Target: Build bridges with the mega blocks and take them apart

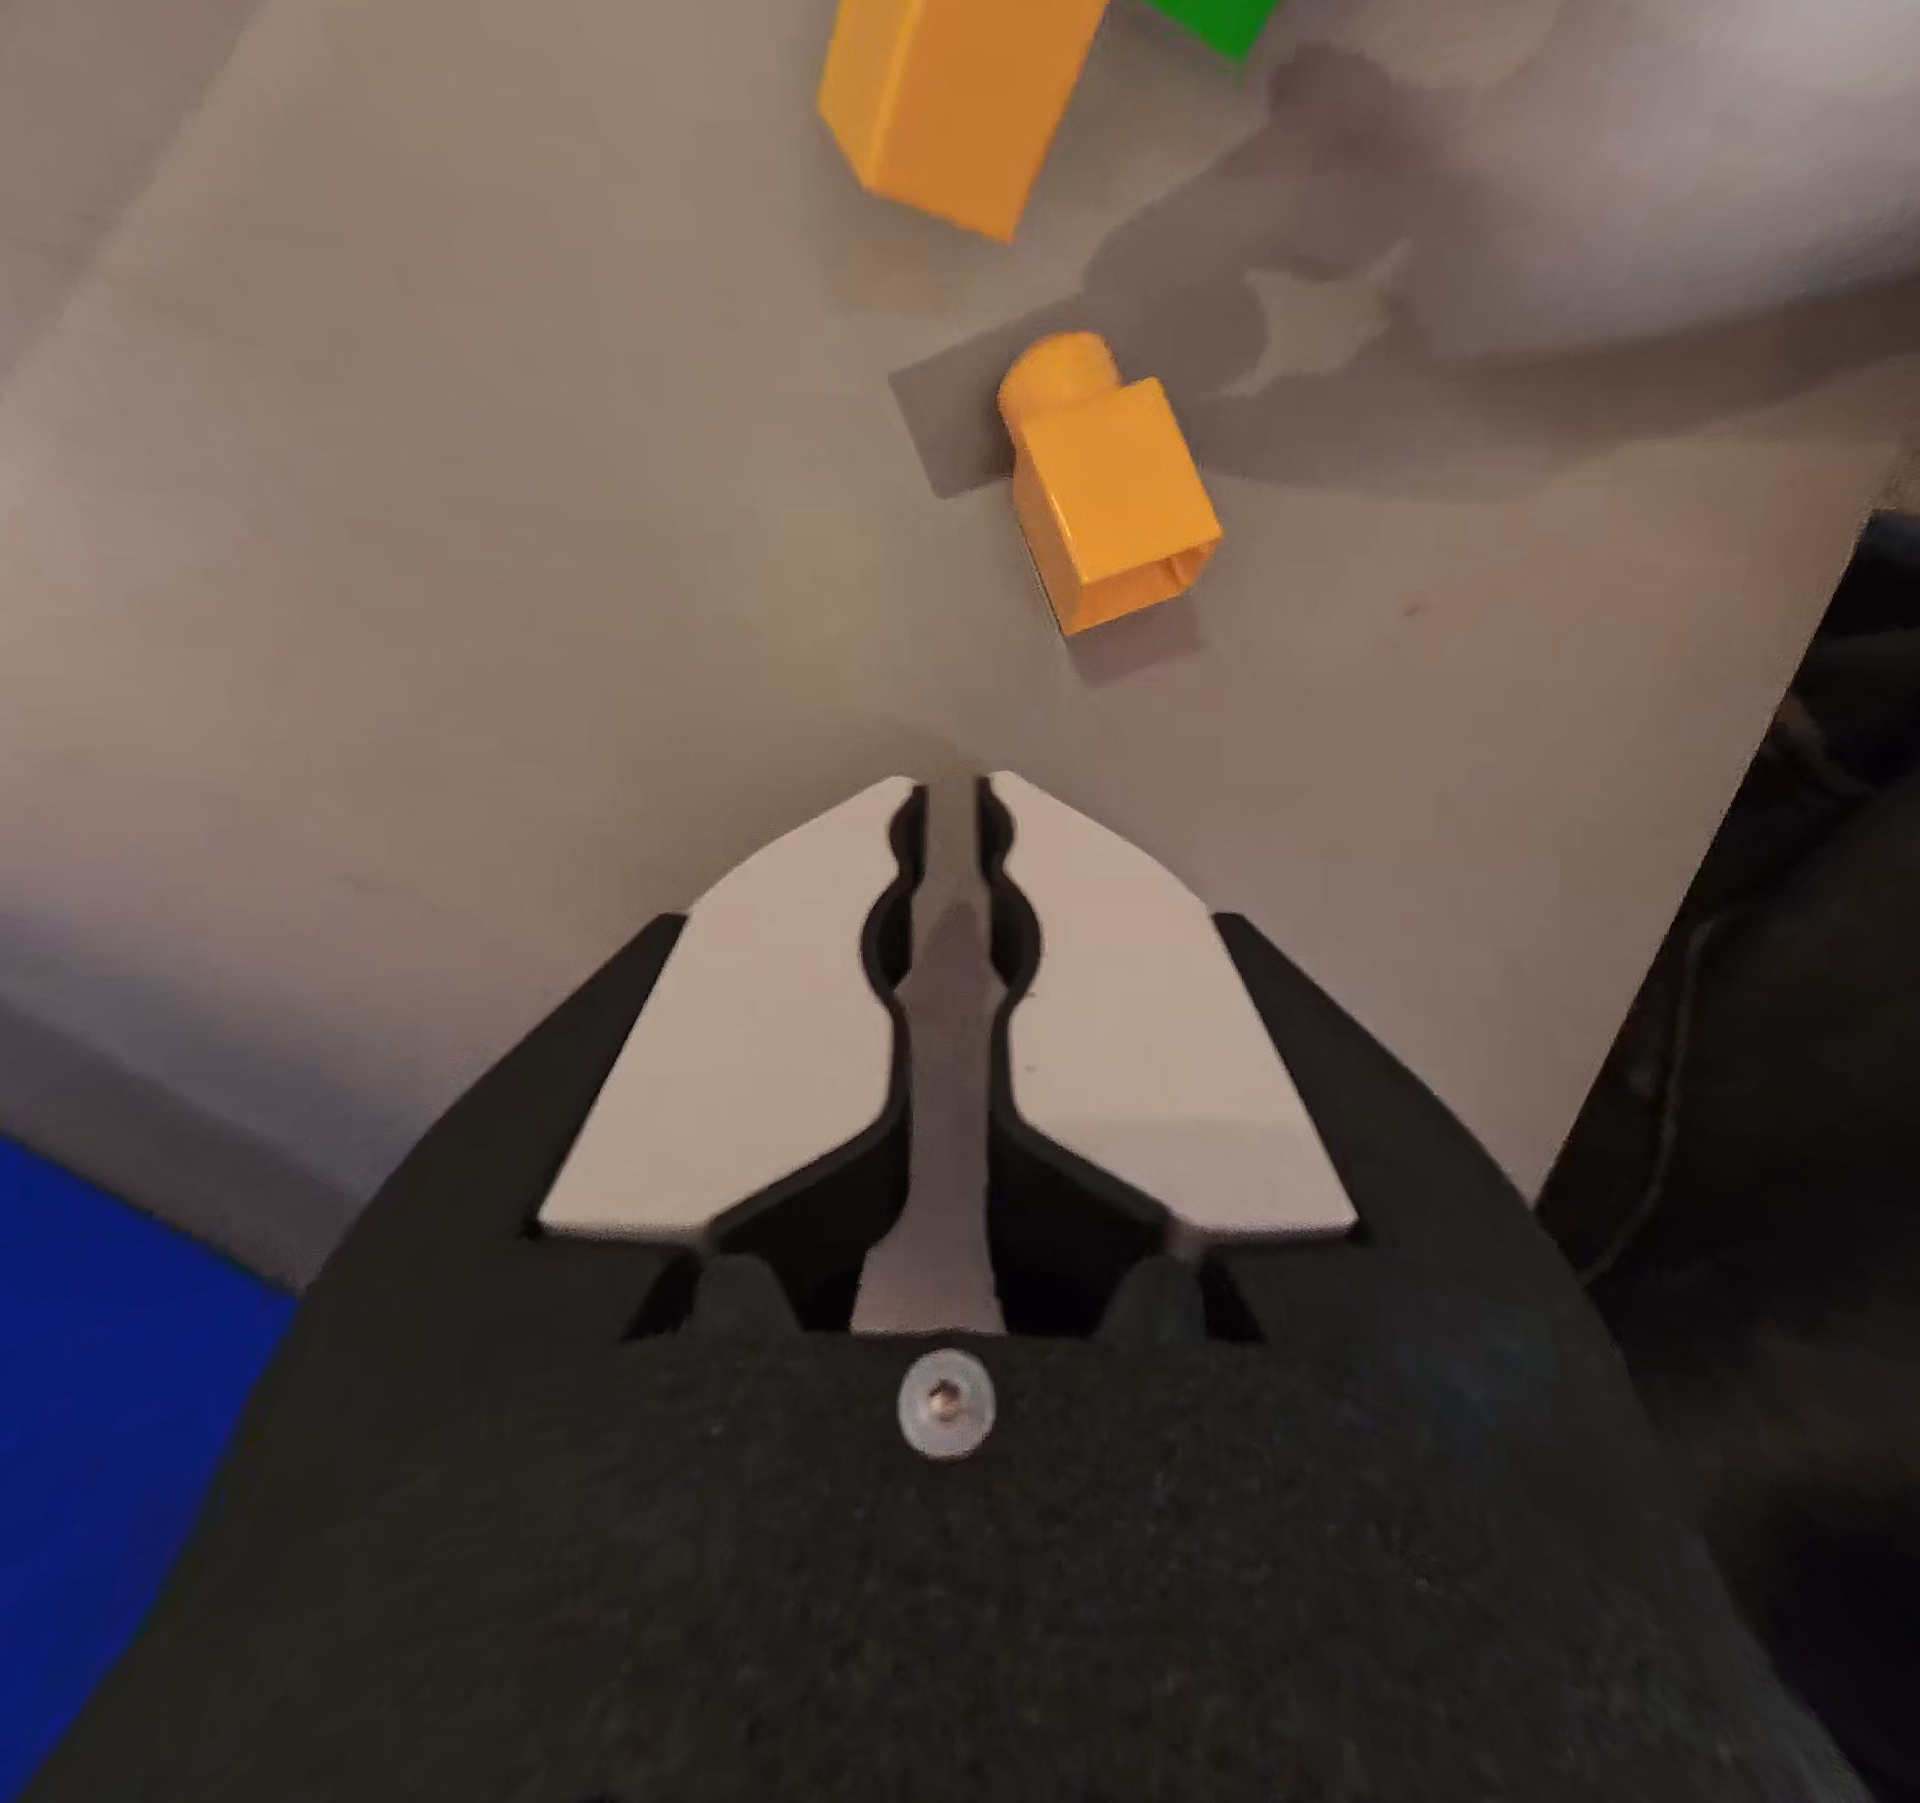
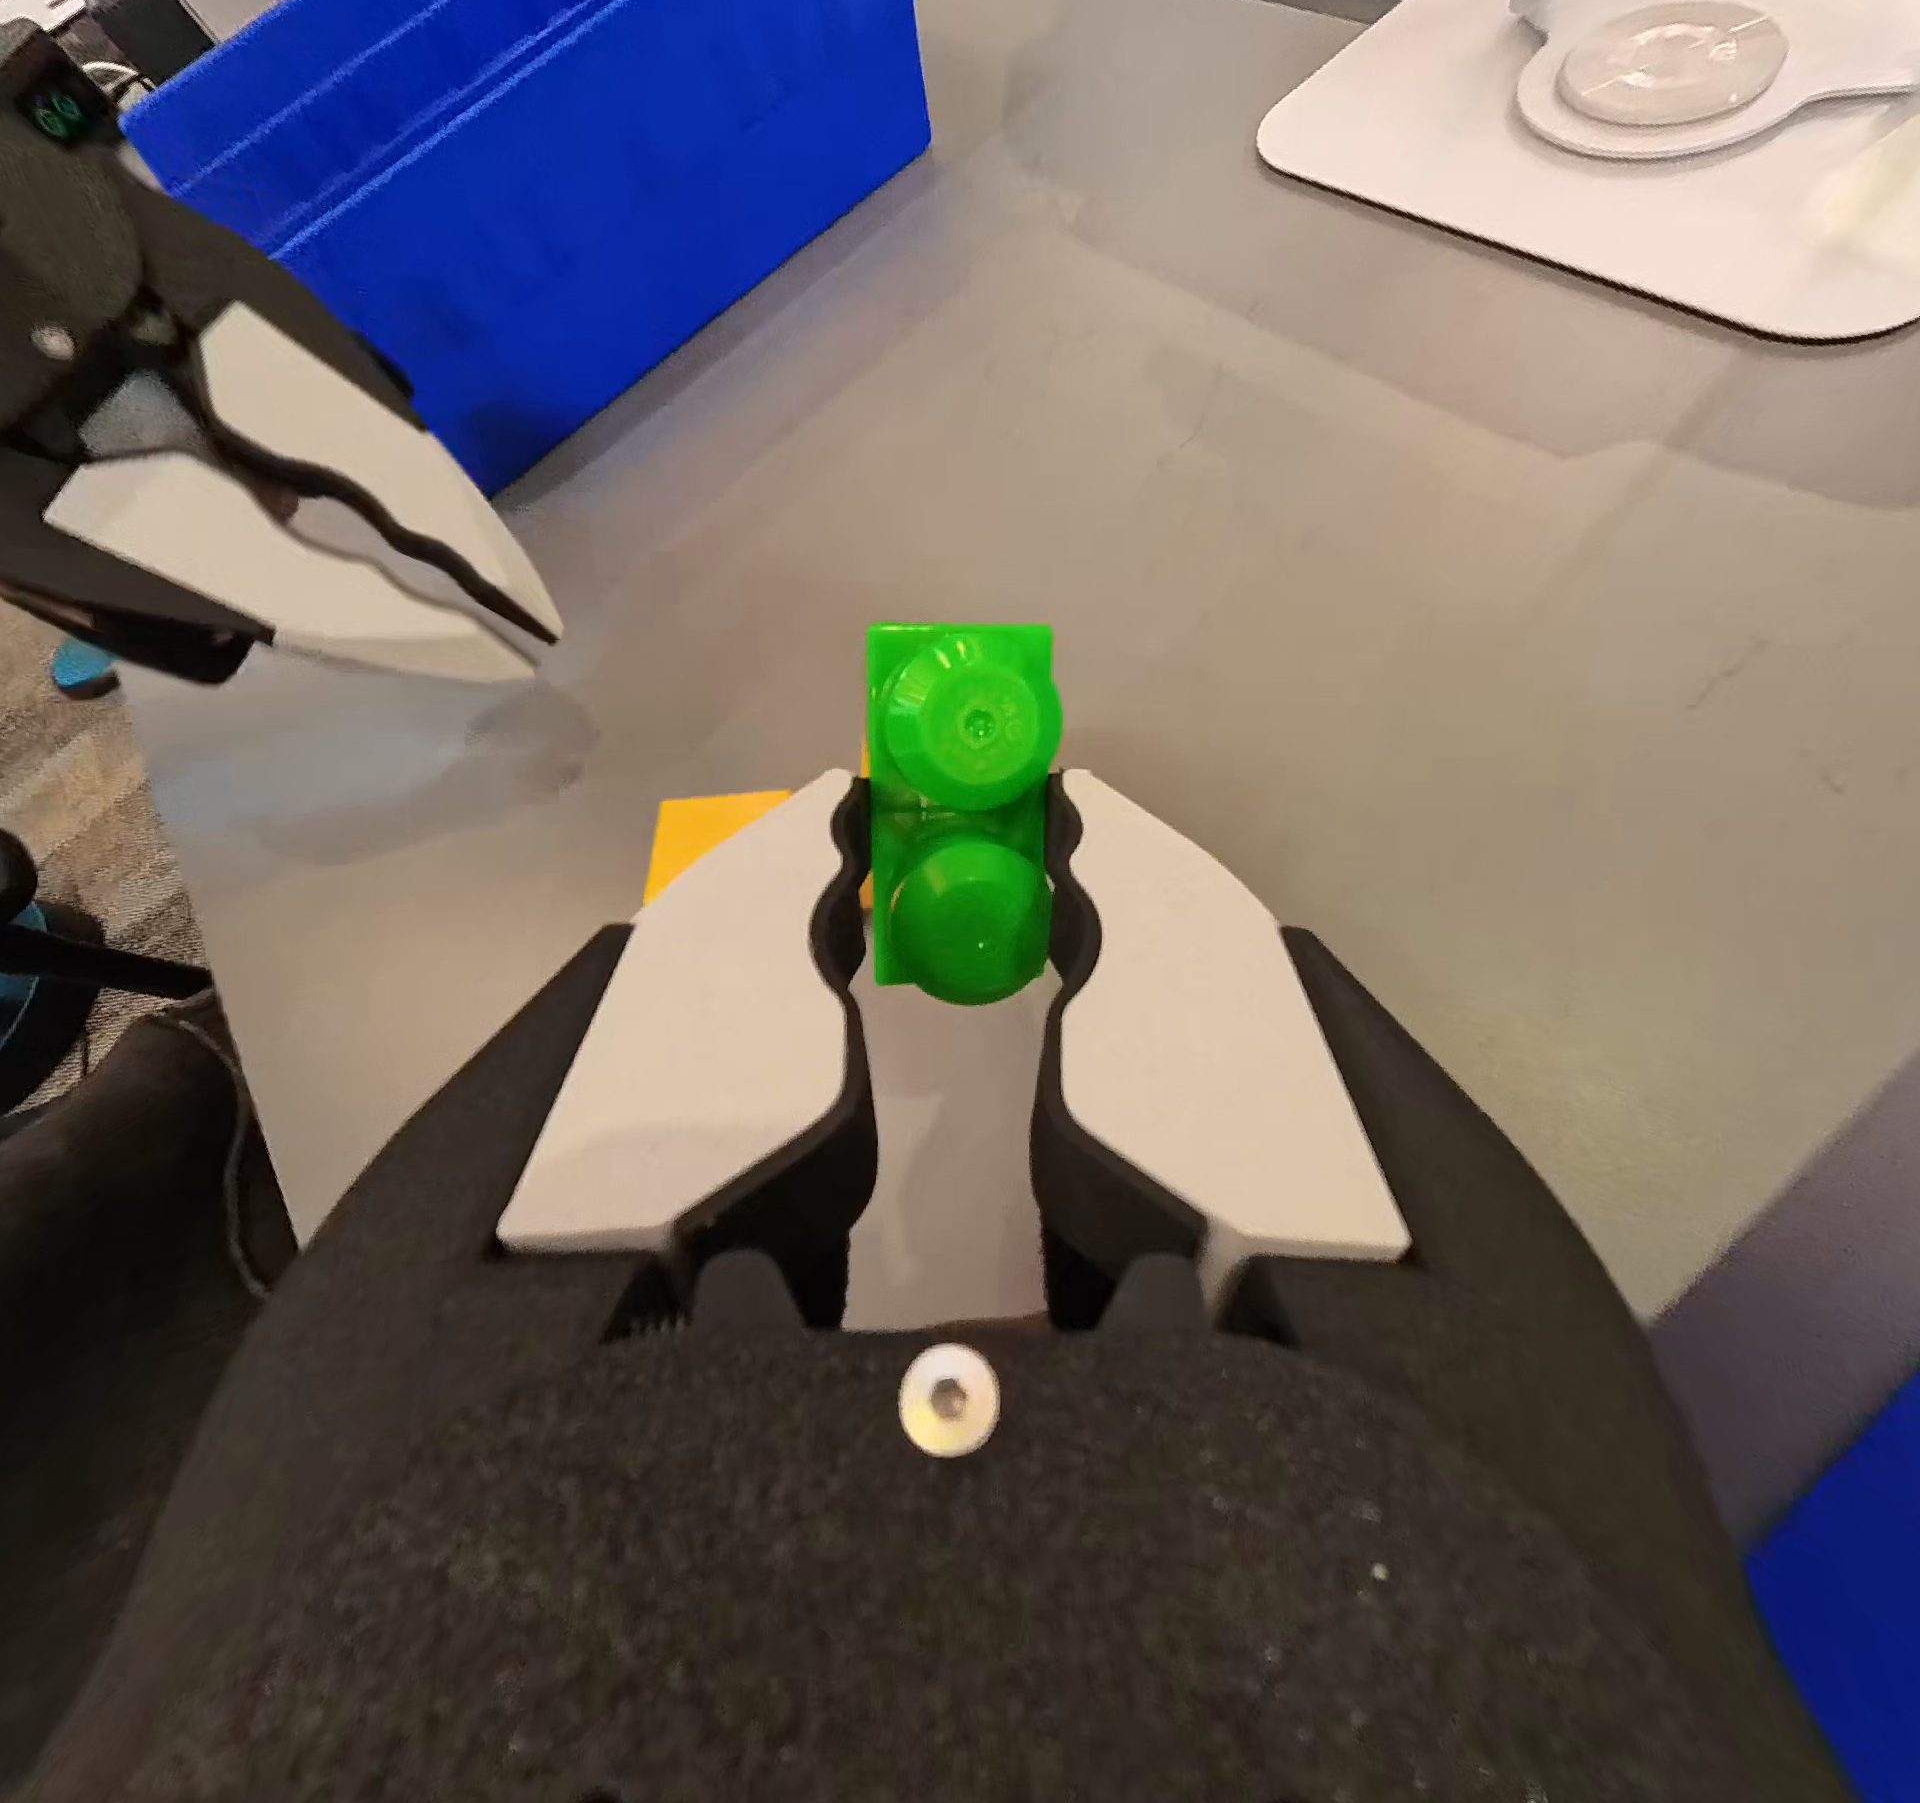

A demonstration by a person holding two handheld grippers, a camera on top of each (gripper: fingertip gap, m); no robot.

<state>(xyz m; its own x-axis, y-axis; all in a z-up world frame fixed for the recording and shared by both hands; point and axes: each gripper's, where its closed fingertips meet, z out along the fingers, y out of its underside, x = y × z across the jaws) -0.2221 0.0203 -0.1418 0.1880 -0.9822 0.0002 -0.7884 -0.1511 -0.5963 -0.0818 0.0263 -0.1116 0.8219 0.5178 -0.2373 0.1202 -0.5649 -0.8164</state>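
While clamped, green block fills right hand-held gripper.

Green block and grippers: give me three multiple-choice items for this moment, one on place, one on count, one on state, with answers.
1. Where is the green block?
A. between the right gripper's fingers
B. inside the blue bin
C. on the white stand base

2. How many studs show on the green block's top?
A. one
B. two
C. four

3. How does the small yellow block sit on the table?
A. upright, stud up
B. on its side, hollow end showing
C. stacked on the green block

Answers: 1 A, the right gripper clamps its sides. 2 B, two round studs face the right wrist camera. 3 B, its stud points sideways ahead of the nearly closed, empty left gripper.
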